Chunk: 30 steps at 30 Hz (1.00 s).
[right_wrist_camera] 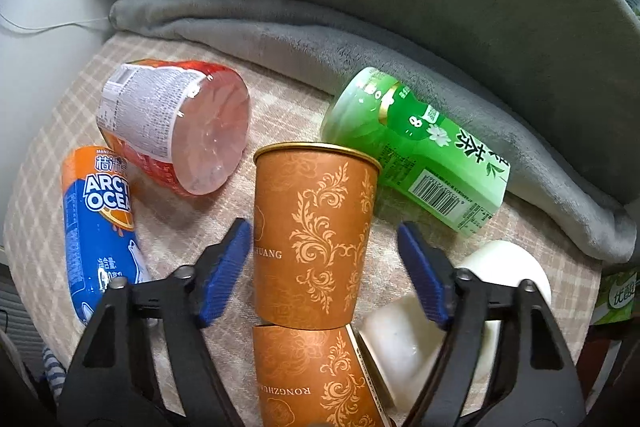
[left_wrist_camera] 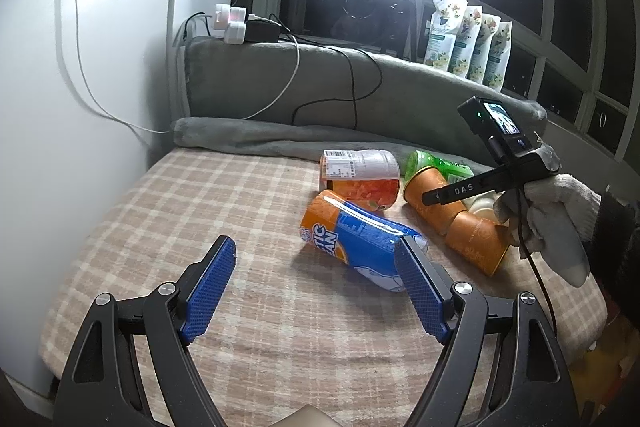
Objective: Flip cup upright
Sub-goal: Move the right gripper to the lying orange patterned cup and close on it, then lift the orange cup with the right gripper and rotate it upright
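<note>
My right tongs [right_wrist_camera: 324, 259] are spread wide around the nearer of two orange paper cups [right_wrist_camera: 316, 239], which lies on its side on the checked cloth [right_wrist_camera: 280, 99], my gloved right hand [left_wrist_camera: 556, 223] angled down over it. My left tongs [left_wrist_camera: 320, 287] hang open and empty, low over the cloth beside the orange-and-blue bottle [left_wrist_camera: 360, 239]. Around the cups I count three toppled bottles and two white containers [right_wrist_camera: 400, 347].
</note>
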Each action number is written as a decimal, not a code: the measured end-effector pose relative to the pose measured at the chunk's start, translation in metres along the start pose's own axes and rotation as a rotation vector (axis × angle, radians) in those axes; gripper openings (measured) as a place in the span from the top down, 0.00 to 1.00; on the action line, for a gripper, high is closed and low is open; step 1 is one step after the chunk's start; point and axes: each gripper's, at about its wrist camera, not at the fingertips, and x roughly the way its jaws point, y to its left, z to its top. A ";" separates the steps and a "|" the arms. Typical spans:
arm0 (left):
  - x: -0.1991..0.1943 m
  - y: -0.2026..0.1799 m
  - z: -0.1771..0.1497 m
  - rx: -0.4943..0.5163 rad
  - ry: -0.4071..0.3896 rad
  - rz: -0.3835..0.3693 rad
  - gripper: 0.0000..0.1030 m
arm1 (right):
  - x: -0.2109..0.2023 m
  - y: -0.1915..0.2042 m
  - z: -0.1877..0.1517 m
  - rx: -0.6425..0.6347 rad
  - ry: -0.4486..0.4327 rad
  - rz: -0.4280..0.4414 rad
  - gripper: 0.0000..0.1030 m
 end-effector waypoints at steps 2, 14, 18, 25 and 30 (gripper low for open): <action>0.001 0.000 0.000 0.000 0.000 -0.001 0.21 | 0.003 0.002 0.002 -0.004 0.006 -0.004 0.27; -0.004 0.001 -0.001 -0.001 -0.010 0.007 0.21 | -0.004 -0.005 0.002 0.041 -0.017 0.055 0.39; -0.005 0.002 -0.001 -0.001 -0.012 0.010 0.21 | -0.008 -0.006 0.001 0.053 -0.028 0.085 0.40; -0.005 0.003 -0.001 0.000 -0.014 0.009 0.21 | -0.016 -0.004 -0.003 0.066 -0.055 0.129 0.40; -0.005 0.002 -0.001 0.001 -0.014 0.010 0.21 | -0.036 -0.008 -0.006 0.073 -0.101 0.161 0.40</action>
